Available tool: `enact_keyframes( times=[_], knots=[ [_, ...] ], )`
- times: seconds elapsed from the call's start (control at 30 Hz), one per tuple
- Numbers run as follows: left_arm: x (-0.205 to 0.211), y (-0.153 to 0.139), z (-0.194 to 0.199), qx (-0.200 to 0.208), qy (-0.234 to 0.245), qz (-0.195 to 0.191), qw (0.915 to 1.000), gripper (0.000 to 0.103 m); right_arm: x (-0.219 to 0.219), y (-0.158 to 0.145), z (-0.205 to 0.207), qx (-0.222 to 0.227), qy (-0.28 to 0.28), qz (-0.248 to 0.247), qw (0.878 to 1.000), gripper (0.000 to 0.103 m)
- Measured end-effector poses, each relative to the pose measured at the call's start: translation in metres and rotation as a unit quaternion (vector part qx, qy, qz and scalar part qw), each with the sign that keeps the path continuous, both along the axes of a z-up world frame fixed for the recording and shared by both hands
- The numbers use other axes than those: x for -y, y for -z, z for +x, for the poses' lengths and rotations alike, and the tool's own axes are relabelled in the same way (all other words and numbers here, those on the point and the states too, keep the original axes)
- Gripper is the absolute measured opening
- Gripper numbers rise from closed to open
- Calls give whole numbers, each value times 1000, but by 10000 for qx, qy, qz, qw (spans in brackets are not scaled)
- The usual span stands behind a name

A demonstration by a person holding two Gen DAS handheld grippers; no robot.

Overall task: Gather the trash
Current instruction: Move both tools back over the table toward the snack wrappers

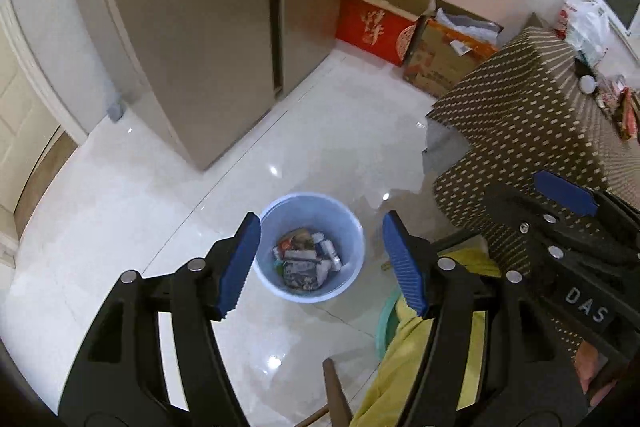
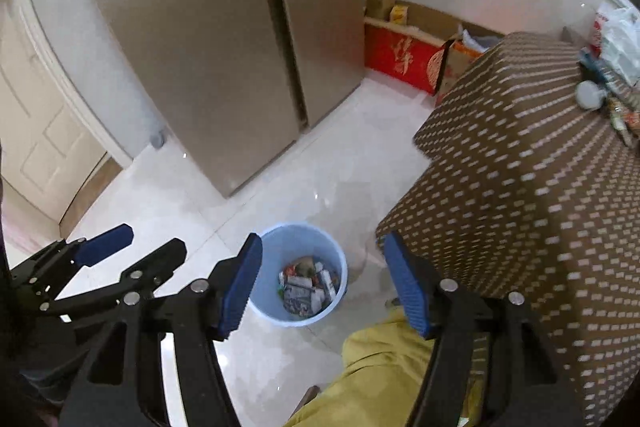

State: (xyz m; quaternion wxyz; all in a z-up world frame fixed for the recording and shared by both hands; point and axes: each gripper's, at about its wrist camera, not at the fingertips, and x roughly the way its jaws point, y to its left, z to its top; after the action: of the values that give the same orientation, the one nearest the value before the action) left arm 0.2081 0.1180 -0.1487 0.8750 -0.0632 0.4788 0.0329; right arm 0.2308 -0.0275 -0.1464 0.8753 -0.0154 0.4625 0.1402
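A light blue bin (image 1: 310,247) stands on the white tiled floor and holds several wrappers and small bottles (image 1: 306,261). It also shows in the right wrist view (image 2: 298,273). My left gripper (image 1: 322,265) is open and empty, held high above the bin. My right gripper (image 2: 324,283) is open and empty too, also above the bin. Each gripper shows at the edge of the other's view. More trash (image 2: 616,107) lies on the table with the brown patterned cloth (image 2: 520,167).
A tall beige fridge (image 1: 192,27) stands behind the bin. Red and brown cardboard boxes (image 1: 400,31) sit by the far wall. A yellow cloth (image 1: 404,367) on a chair lies below the grippers. A door (image 2: 36,131) is at the left.
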Motion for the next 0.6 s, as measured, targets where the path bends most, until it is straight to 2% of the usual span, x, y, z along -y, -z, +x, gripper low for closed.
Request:
enact_keyframes(
  times=[0.13,0.3,0.47,0.6],
  knots=[
    [22,-16,4,199,245,43,9995,64,30,-22,1,163,229,194,9994,63],
    [57,-39,16,447,654,9,9969,67,71,-44,1,463,679,151,9965,67],
    [94,-53,29,581,1041,-32,9929,69,120,-52,2,571,1190,156,9911,67],
    [130,-65,44,698,1414,-67,9875,75,159,-56,5,584,1621,213,9848,67]
  ],
)
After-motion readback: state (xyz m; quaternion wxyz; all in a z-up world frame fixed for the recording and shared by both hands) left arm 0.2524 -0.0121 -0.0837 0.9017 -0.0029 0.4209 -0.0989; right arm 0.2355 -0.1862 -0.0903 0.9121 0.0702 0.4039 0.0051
